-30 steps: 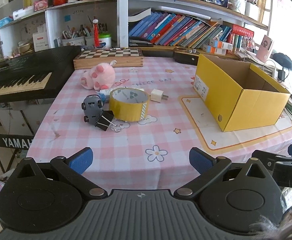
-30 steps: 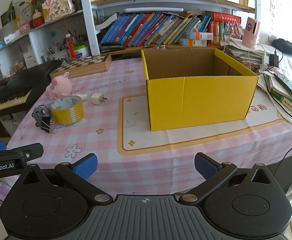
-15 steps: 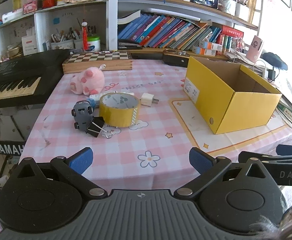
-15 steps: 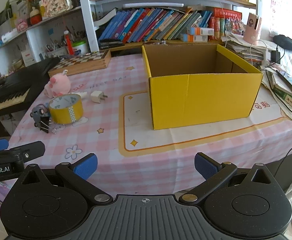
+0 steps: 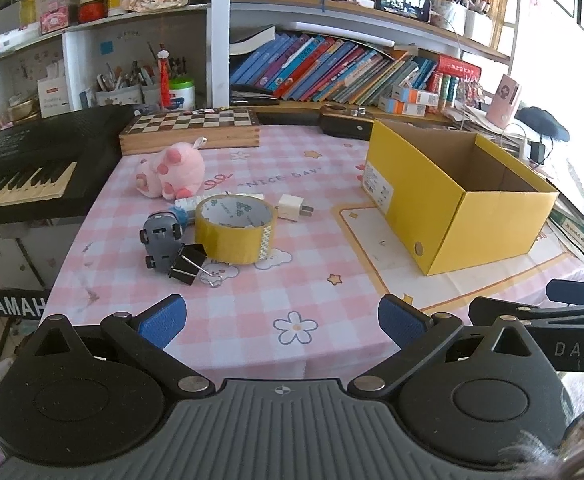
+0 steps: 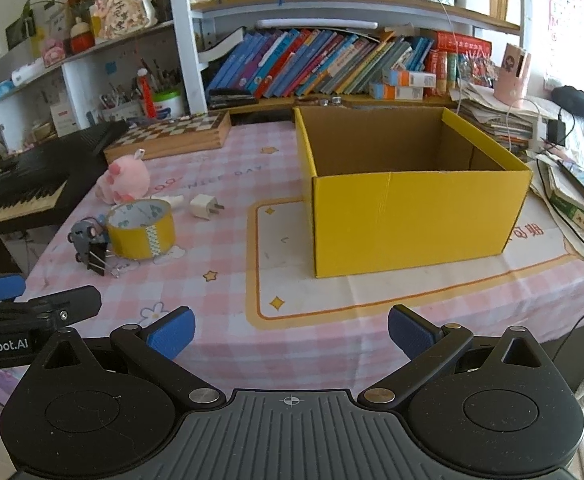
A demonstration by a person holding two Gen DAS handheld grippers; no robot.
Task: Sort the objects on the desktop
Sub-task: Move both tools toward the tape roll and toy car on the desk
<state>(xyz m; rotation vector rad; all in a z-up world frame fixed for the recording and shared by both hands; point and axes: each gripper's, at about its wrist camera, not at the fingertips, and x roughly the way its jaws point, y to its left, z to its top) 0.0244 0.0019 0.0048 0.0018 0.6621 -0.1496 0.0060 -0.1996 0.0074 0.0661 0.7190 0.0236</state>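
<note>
the pink checked tablecloth [image 5: 251, 304] is hemmed in by a black keyboard [image 5: 23, 164], a wooden chessboard box [image 5: 191, 130] and shelves of books. one each is counted: a yellow tape roll [image 5: 233, 230], a grey toy car [image 5: 160, 240], a black binder clip [image 5: 185, 264] touching the car, a plush pink pig [image 5: 171, 170] and a white plug [image 5: 290, 208]. an open yellow cardboard box [image 6: 412, 204] stands well apart. the left gripper [image 5: 279, 318] and right gripper [image 6: 289, 330] are held spread wide, nothing between them.
</note>
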